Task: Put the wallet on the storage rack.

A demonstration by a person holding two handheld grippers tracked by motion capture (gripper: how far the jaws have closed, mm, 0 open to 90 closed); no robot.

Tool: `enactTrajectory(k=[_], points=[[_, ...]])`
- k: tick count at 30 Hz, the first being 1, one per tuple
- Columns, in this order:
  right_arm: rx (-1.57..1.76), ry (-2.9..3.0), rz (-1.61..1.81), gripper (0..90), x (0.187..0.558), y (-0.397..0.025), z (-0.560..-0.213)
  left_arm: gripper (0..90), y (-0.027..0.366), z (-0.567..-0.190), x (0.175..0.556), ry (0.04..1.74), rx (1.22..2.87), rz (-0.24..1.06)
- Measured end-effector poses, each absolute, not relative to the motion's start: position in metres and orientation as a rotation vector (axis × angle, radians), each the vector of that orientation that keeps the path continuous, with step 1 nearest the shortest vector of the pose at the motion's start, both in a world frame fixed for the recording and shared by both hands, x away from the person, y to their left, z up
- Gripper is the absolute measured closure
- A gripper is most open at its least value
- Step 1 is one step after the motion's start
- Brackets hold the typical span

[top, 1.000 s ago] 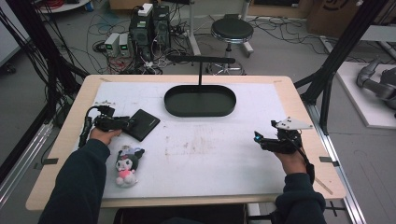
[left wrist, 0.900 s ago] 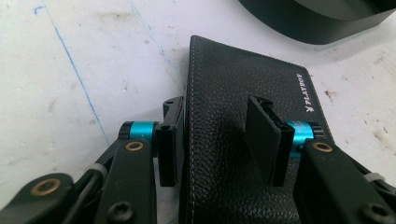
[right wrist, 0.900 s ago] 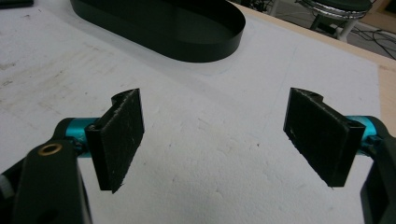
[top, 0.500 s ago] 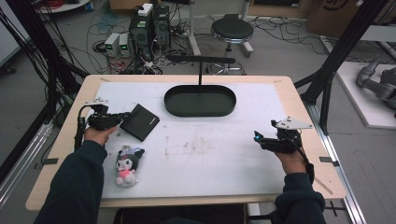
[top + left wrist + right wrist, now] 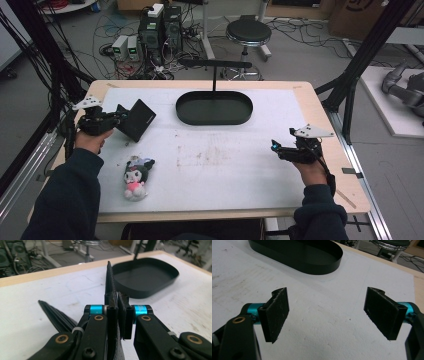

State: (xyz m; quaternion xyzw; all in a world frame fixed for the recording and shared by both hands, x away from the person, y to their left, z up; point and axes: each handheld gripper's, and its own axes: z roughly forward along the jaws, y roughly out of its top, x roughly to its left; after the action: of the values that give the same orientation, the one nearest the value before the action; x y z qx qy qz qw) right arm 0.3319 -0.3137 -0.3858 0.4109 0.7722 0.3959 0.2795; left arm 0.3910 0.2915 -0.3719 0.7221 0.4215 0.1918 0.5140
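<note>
No writing to read anywhere on the table (image 5: pixel 280 165). The black wallet (image 5: pixel 136 120) shows a faint pale mark on its face, too small to make out. The plush toy (image 5: pixel 136 175) near the front left edge carries no legible tag. The equipment boxes (image 5: pixel 161 27) on the floor behind show only blurred panels.

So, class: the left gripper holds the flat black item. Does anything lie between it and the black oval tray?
Nothing visible does. Between the flat black item, clamped in the left gripper, and the black oval tray lies bare white mat.
</note>
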Motion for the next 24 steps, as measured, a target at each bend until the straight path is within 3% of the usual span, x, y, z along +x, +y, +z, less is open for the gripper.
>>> enactTrajectory(k=[8,24], points=[[1.1,2.071,1.066,20.6,0.332,-0.314,-0.385,86.1,0.258,-0.379,0.392,0.973,1.849,0.424],[1.101,2.068,1.072,20.6,0.33,-0.315,-0.386,82.5,0.251,-0.384,0.395,0.989,1.824,0.392]])
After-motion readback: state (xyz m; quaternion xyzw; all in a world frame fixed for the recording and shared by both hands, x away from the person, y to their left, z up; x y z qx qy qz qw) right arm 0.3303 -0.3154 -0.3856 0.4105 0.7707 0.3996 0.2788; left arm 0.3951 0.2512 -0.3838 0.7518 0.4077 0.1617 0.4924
